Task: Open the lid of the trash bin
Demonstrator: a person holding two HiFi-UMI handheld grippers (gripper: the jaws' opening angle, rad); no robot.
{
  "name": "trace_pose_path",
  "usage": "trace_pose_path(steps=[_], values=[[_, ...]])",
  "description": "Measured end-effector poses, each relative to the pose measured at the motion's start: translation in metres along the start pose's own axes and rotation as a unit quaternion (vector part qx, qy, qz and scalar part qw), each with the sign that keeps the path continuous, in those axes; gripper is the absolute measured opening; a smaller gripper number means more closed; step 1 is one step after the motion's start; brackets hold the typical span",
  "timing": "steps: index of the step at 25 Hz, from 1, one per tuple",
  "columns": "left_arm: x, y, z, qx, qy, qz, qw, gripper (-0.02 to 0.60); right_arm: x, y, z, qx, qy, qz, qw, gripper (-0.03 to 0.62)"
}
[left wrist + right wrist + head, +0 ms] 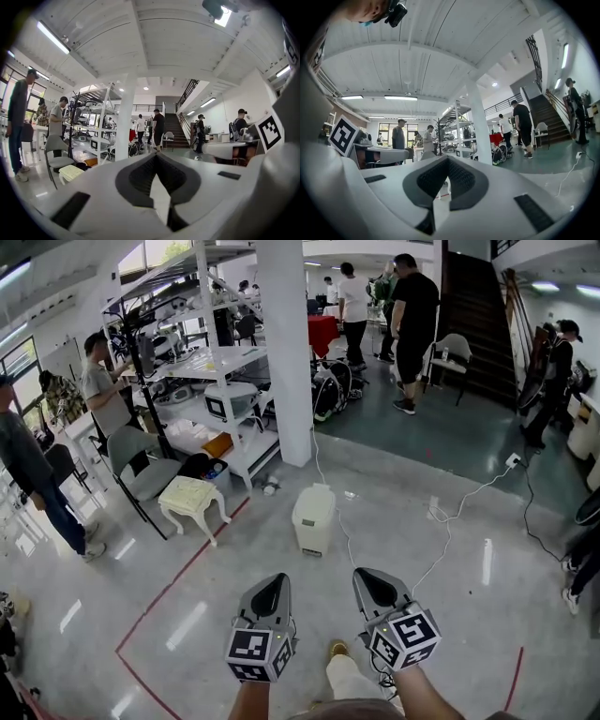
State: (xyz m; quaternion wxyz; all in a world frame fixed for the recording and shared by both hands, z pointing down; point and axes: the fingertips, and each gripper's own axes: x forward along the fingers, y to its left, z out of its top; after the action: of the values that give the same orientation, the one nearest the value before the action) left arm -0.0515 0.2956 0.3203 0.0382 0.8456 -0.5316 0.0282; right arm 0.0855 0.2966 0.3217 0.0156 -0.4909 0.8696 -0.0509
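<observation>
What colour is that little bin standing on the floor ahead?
The trash bin is pale cream, clearest in the head view.

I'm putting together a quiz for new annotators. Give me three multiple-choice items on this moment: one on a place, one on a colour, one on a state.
1. Where does the trash bin stand?
A. On the floor, on the near side of the white pillar
B. On a shelf of the rack
C. Between the left gripper's fingers

2. What colour is the line marked on the floor?
A. Blue
B. Red
C. Yellow

3. How is the bin's lid?
A. Shut on the bin
B. Lying on the floor beside it
C. Held up by the right gripper

Answers:
1. A: the head view shows it standing alone on the tiles below the pillar.
2. B: the line runs red past the small table.
3. A: the lid sits flat on top, and nothing is touching it.
</observation>
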Motion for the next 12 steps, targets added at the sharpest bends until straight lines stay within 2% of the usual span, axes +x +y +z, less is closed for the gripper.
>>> trace_pose_path(steps=[12], values=[[0.062,0.031,-0.007,-0.005,0.015,0.001,0.9999,-0.011,0.057,-0.041,-0.011,0.009,0.014,-0.004,1.0,0.034]])
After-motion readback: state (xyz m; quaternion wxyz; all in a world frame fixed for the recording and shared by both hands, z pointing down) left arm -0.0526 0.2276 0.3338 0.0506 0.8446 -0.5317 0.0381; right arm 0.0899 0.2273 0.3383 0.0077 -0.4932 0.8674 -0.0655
